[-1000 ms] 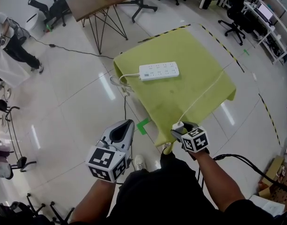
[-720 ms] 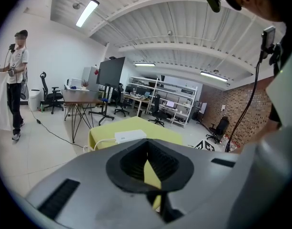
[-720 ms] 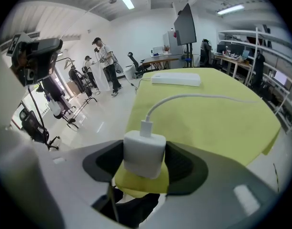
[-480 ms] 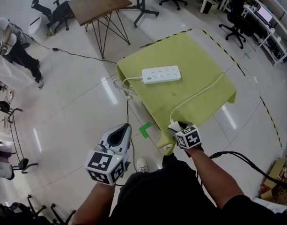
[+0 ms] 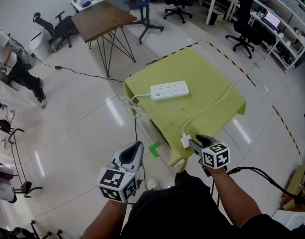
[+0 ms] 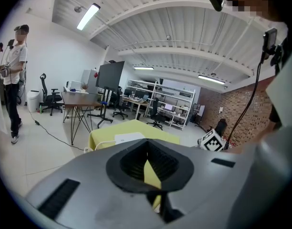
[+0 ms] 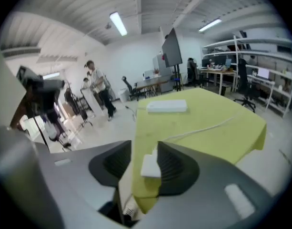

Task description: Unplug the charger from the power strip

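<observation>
What is under the yellow cloth [image 5: 202, 76] is hidden. The holes in the power strip [image 5: 169, 90] are too small to count. The pins of the charger [image 5: 186, 141] do not show. The strip's cord [image 5: 128, 102] drops off the cloth, and its end can't be seen. At the left edge of the head view a person [image 5: 15, 71] is cut off. At the lower right a black cable [image 5: 252, 169] runs out of the frame. In the right gripper view the people [image 7: 95, 87] at the back are small and blurry.

Nothing readable here tbh. The cube [image 5: 117, 184] on the left gripper [image 5: 137, 146] and the cube [image 5: 215, 156] on the right gripper [image 5: 193, 143] only carry black-and-white square marker patterns, no letters or digits. The power strip [image 5: 169, 90] well ahead of them shows no print I can make out.
</observation>
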Motion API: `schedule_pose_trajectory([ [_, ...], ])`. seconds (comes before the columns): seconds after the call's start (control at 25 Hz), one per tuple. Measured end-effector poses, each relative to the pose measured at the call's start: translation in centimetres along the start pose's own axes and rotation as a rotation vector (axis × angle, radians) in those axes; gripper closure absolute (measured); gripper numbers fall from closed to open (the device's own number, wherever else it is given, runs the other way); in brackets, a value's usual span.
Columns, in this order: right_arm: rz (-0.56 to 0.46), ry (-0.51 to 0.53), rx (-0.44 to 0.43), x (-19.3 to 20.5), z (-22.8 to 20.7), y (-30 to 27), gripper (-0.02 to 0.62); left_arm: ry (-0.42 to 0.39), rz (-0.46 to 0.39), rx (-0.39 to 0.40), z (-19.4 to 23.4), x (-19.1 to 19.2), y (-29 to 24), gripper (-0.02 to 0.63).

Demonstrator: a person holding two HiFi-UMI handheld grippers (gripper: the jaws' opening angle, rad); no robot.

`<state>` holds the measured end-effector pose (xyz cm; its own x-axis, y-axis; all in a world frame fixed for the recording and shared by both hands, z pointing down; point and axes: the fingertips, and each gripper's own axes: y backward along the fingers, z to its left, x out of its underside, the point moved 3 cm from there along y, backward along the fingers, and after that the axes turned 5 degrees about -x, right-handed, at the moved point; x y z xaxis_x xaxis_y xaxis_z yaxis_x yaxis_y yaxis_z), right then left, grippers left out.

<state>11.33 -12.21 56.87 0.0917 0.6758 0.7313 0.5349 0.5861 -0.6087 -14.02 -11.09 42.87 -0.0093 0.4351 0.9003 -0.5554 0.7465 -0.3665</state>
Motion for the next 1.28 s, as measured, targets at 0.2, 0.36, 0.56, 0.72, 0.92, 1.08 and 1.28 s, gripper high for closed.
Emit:
schedule_pose_trajectory([
  [0.2, -0.324, -0.196, -0.141, -3.5, 6.1, 7.4, 0.594, -0.077, 0.039, 0.136, -3.7, 1.6, -1.0, 0.6],
  [0.36, -0.494, -0.226, -0.187, -3.5, 10.2, 12.5, 0.594, -0.102, 0.049, 0.232, -7.2, 2.0, -0.9, 0.6],
  [0.56, -0.565, -0.108, -0.219, -3.1, 12.9, 18.8, 0.594, -0.128, 0.007, 0.252, -10.9, 1.4, 0.1, 0.6],
  [0.72, -0.48, 0.006, -0.187, -2.2, 14.3, 21.3, 0.594, -0.105, -0.021, 0.189, -11.8, 1.0, 1.9, 0.6],
  [0.92, -0.382, 0.153, -0.194, 0.2, 14.7, 24.8, 0.594, -0.025, -0.071, 0.028, -12.5, 1.8, 4.0, 0.6],
  [1.08, -0.354, 0.19, -0.204, 3.3, 13.7, 28.6, 0.594, 0.026, -0.083, -0.023, -16.2, 3.3, 5.5, 0.6],
  [1.28, -0.33, 0.183, -0.236, 7.3, 13.2, 31.8, 0.594, 0.034, -0.094, -0.053, -21.1, 5.6, 7.7, 0.6],
])
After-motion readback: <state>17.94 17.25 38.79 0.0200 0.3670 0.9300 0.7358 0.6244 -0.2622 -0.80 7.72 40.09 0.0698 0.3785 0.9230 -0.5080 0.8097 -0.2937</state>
